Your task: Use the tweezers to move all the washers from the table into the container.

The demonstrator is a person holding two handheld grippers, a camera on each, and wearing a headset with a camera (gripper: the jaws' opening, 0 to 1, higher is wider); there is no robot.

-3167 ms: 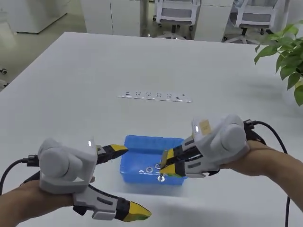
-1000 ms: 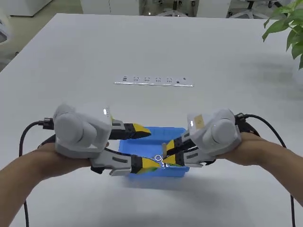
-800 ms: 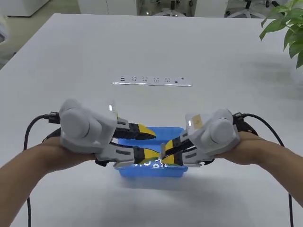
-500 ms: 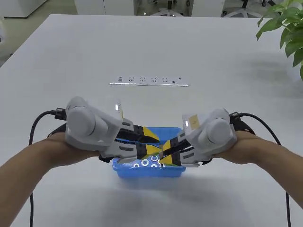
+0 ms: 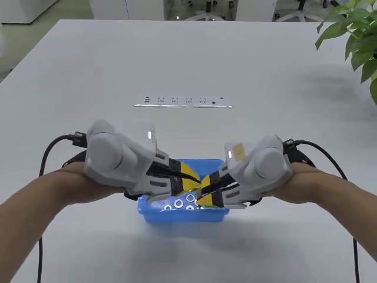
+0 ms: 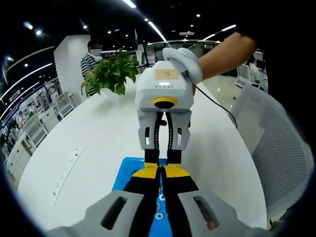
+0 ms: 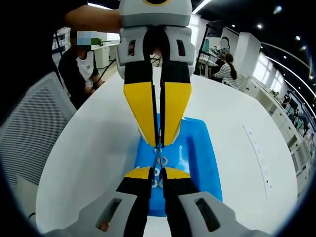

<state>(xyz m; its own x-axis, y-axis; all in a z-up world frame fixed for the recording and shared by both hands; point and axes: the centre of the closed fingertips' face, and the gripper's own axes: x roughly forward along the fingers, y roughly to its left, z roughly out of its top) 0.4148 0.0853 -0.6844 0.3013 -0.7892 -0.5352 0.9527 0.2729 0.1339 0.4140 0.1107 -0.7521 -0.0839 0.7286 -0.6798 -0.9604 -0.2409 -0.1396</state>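
Observation:
A blue container [image 5: 177, 217] stands near the table's front edge with several washers [image 5: 178, 204] inside. Above it my two grippers meet tip to tip. My right gripper [image 5: 203, 190] comes in from the right, shut on the thin silver tweezers [image 7: 158, 157], which point ahead over the container [image 7: 197, 148]. My left gripper [image 5: 194, 180] comes in from the left. In the right gripper view the left gripper [image 7: 158, 143] has its yellow jaws shut on the tweezers' far end. In the left gripper view my left gripper [image 6: 160, 171] faces the right gripper [image 6: 162, 160].
A white power strip [image 5: 182, 101] lies mid-table beyond the container. A green plant [image 5: 353, 35] leans in at the far right. Office chairs stand past the far edge, and a grey mesh chair [image 6: 276, 148] is close by. Cables trail from both grippers.
My left gripper came up from the front left with jaws wide open, moved right over the container and shut on the tweezers' tip. The right gripper stayed roughly in place.

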